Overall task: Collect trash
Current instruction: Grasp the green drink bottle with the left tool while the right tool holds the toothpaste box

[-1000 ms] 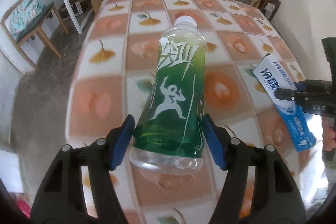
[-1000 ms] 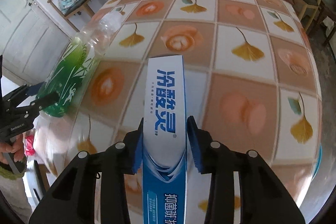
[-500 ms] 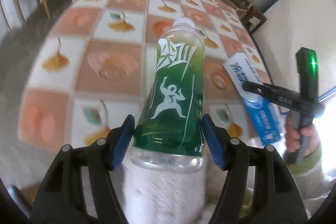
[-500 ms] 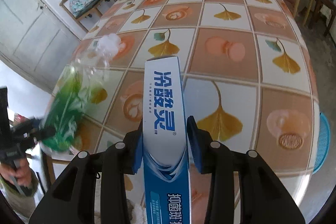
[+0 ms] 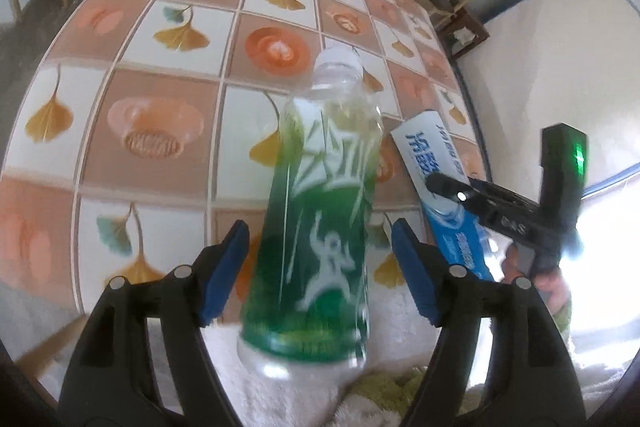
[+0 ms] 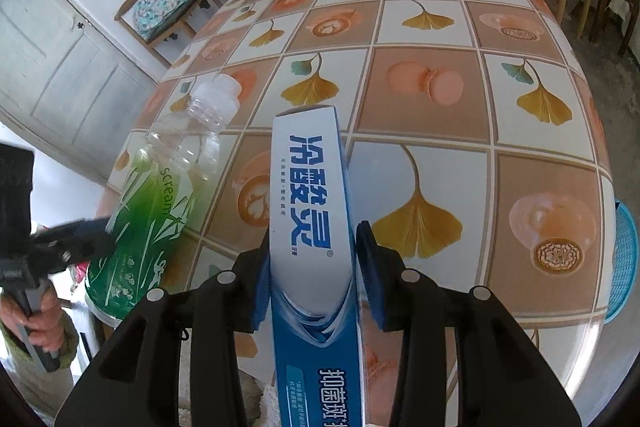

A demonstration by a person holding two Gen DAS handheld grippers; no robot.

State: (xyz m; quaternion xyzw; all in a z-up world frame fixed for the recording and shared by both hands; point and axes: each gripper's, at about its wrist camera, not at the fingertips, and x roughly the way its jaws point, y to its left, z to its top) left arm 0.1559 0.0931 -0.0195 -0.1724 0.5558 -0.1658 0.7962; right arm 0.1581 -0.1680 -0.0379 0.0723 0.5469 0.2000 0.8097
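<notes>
The green-labelled plastic bottle (image 5: 320, 227) sits blurred between the left gripper (image 5: 320, 263), whose jaws have just been opening; both blue pads (image 5: 224, 267) stand clear of it, over the near edge of the tiled table (image 5: 160, 131). To its right, the right gripper (image 6: 314, 275) clamps a blue-and-white toothpaste box (image 6: 310, 211). A blue basket (image 6: 624, 263) shows past the table's right edge.

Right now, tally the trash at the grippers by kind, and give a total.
Green-labelled plastic bottle, between the left gripper's just-opened pads, neither touching it: 1
Blue-and-white toothpaste box, clamped in the right gripper: 1
Total: 2
</notes>
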